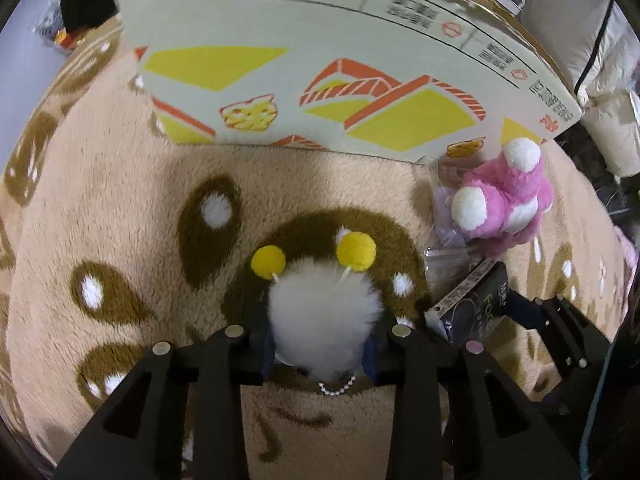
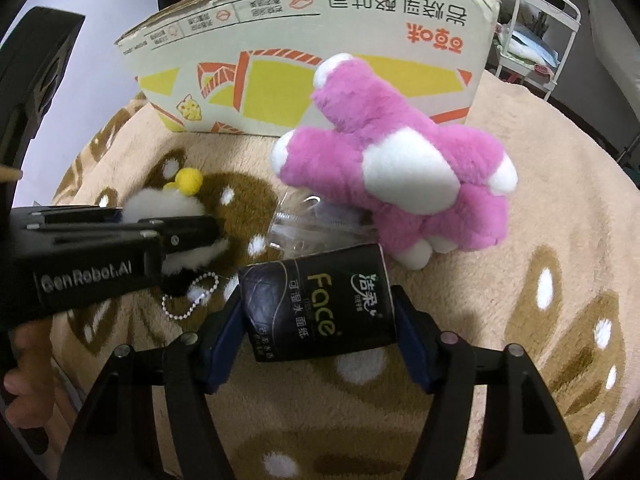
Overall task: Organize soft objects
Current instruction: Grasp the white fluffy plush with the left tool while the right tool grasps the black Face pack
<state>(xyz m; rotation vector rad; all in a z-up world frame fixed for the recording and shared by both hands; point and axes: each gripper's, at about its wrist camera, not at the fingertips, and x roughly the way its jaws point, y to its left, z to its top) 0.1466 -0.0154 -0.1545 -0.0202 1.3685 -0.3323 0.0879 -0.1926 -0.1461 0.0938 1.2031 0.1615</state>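
My left gripper [image 1: 320,334] is shut on a white fluffy keychain toy [image 1: 320,312] with two yellow pom-poms and a bead chain, low over the beige rug; it also shows in the right wrist view [image 2: 160,204]. My right gripper [image 2: 320,320] is shut on a black tissue pack [image 2: 318,304], also visible in the left wrist view [image 1: 474,312]. A pink and white plush [image 2: 400,176] lies on the rug just beyond the pack, and shows in the left wrist view [image 1: 504,196].
A printed cardboard box [image 2: 312,52] stands on the rug behind the toys, its top open. A crumpled clear plastic wrapper [image 2: 304,224] lies between the plush and the tissue pack. A white rack [image 2: 536,40] stands at the back right.
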